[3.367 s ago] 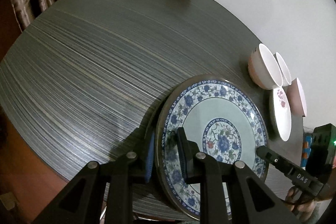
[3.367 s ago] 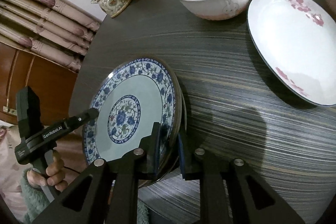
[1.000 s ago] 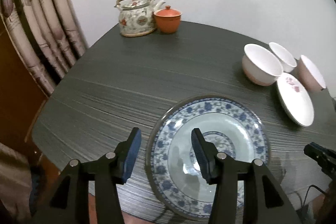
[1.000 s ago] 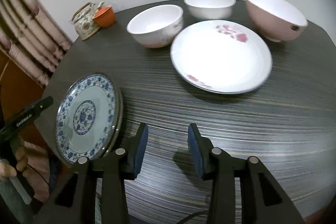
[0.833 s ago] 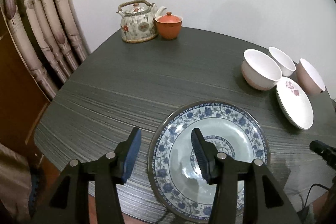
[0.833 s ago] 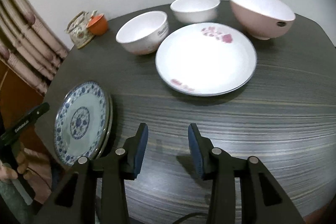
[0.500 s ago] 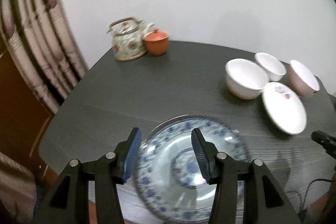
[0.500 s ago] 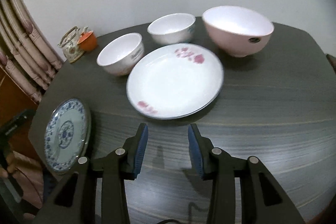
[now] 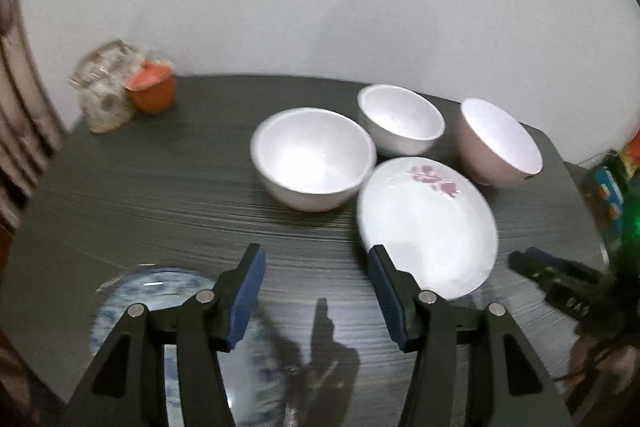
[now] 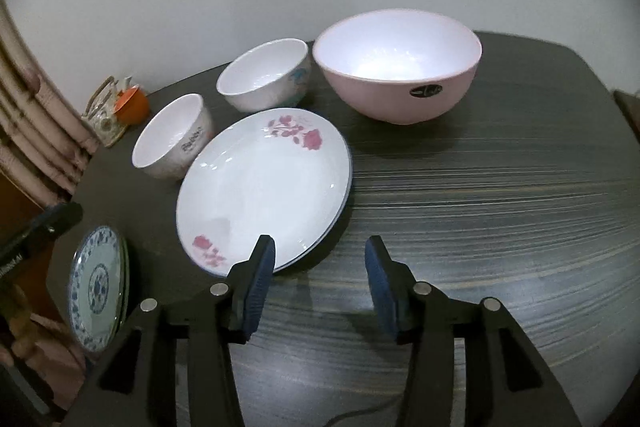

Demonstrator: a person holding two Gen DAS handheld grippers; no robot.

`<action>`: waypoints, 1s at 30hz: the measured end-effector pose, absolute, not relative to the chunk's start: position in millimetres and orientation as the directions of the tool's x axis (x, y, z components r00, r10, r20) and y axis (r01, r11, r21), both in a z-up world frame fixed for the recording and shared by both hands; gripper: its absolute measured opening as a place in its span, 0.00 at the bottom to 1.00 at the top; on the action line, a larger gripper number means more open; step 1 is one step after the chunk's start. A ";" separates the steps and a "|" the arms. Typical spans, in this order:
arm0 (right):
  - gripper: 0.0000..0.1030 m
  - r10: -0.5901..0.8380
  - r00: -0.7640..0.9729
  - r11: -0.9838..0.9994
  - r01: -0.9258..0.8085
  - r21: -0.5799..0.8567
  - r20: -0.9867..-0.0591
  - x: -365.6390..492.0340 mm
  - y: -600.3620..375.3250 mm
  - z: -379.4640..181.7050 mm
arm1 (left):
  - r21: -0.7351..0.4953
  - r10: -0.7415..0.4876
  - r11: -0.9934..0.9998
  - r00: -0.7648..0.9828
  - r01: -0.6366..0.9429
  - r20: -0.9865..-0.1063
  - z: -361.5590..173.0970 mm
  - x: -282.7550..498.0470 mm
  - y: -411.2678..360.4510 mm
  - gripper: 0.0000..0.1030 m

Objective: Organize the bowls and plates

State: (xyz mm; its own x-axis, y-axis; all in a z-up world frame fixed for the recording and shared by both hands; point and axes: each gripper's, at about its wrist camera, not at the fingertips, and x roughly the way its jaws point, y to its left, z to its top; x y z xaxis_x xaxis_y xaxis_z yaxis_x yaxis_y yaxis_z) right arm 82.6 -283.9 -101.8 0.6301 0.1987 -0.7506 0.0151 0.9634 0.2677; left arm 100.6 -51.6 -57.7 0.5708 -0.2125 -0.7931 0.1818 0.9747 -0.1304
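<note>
Both tongs have let go of the blue-patterned plate [image 10: 96, 285] and swung away to the white dishes; it now lies flat at the counter's [image 10: 500, 195] lower left edge in the right wrist view. Centre frame there sits the white plate with pink flowers [image 10: 264, 187], and behind it, left to right, a white bowl with lettering [image 10: 172, 139], a white bowl with a blue motif [image 10: 266, 79] and a big pink bowl [image 10: 398, 67]. Left tongs [image 9: 316, 291] hang over bare counter, jaws opening, nothing between them. Right tongs [image 10: 318, 267] too, jaws opening and empty, the left pad just at the flowered plate's near rim. Far upper left: a blurred teapot [image 9: 106, 99] beside an orange pot [image 9: 152, 91].
</note>
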 end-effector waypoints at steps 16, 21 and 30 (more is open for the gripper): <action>0.31 0.203 0.594 0.971 -0.019 0.239 -0.779 144.4 -289.7 -133.3 | -0.235 -0.284 0.958 0.454 0.162 -0.844 -113.9 162.7 -85.8 0.53; 0.31 0.211 0.589 0.969 -0.019 0.248 -0.780 153.5 -290.6 -139.5 | -0.239 -0.287 0.957 0.434 0.162 -0.854 -124.1 170.9 -89.6 0.53; 0.23 0.235 0.592 0.962 -0.030 0.270 -0.771 155.1 -290.5 -143.7 | -0.223 -0.275 0.960 0.401 0.172 -0.874 -140.0 173.7 -96.6 0.42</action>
State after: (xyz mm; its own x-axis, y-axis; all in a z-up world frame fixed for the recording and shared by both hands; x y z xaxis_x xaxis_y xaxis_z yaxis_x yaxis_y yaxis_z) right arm 155.1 -290.5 -143.7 0.5917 0.2350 -0.7712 -0.0302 0.9624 0.2700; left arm 173.7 -96.6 -140.0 0.4012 -0.2746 -0.8738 0.1716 0.9596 -0.2228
